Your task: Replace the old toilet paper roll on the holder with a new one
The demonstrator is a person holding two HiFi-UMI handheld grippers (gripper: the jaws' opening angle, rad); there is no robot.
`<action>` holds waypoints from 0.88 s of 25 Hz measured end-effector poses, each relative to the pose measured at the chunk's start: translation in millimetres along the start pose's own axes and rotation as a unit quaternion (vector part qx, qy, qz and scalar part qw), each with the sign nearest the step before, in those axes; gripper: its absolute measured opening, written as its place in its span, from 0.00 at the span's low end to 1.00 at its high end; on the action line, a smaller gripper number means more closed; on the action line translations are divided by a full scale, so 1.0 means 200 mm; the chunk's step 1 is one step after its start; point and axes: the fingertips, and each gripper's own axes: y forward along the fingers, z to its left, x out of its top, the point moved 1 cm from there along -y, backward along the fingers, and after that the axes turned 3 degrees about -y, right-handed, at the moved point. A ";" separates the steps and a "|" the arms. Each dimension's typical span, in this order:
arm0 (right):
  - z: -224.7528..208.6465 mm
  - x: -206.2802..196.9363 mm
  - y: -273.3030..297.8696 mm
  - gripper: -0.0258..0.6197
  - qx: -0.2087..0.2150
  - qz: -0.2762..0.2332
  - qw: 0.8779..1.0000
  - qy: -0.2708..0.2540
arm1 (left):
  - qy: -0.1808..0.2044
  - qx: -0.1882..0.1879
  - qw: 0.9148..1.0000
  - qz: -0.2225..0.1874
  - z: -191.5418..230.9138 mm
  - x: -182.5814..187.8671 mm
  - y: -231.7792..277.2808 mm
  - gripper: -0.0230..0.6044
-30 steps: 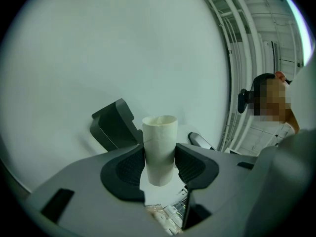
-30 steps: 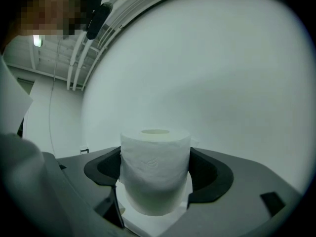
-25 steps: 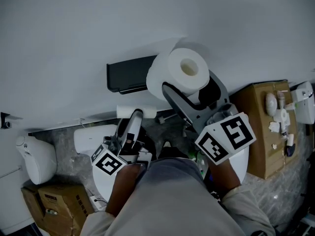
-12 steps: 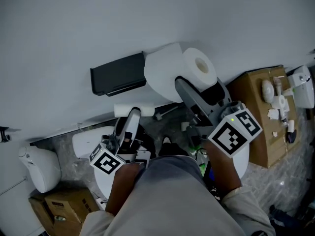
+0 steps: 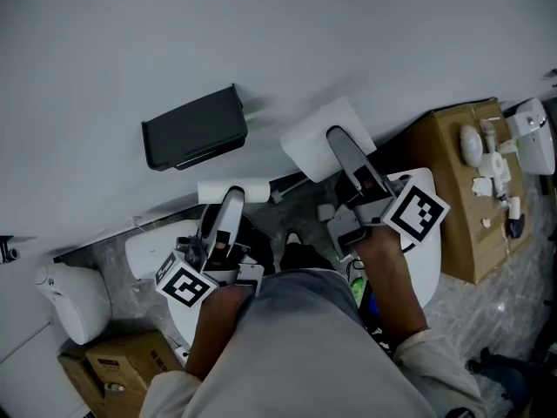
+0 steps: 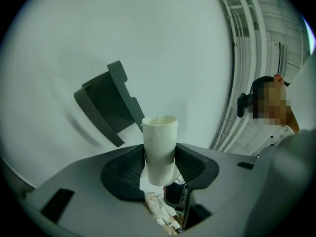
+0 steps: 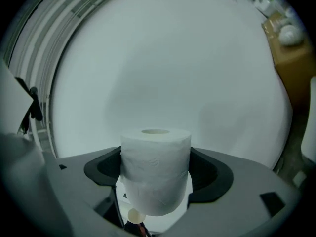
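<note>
The black holder [image 5: 193, 129] hangs bare on the white wall; it also shows in the left gripper view, the holder [image 6: 106, 107] lying up and left of the jaws. My left gripper [image 5: 230, 204] is shut on the empty cardboard tube [image 5: 233, 190], which stands upright between the jaws [image 6: 159, 147]. To the right, my right gripper [image 5: 345, 151] is shut on the full white toilet paper roll [image 5: 324, 142], below and right of the holder. In the right gripper view the roll [image 7: 155, 167] stands on end, hollow core upward, before the plain wall.
A white toilet [image 5: 425, 259] lies below both grippers. A cardboard box [image 5: 457, 190] with small items stands at the right. A white bin [image 5: 74, 299] and another box [image 5: 113, 368] sit at lower left. A person [image 6: 271, 102] stands at the side.
The right gripper has rolled and sunk with the full roll, whose hollow end no longer faces the head camera. The left gripper with the tube has shifted slightly.
</note>
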 end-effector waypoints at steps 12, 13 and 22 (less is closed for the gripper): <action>-0.28 -0.28 0.30 0.69 -0.053 -0.007 0.986 0.156 | 0.003 0.038 0.999 -0.030 0.14 0.16 -0.14 0.33; -0.29 -0.29 0.29 0.69 -0.055 -0.009 0.985 0.164 | 0.006 0.040 0.999 -0.033 0.11 0.15 -0.16 0.33; -0.37 -0.38 0.36 0.68 -0.038 -0.024 0.967 0.250 | 0.012 0.051 0.998 -0.045 0.12 0.15 -0.19 0.33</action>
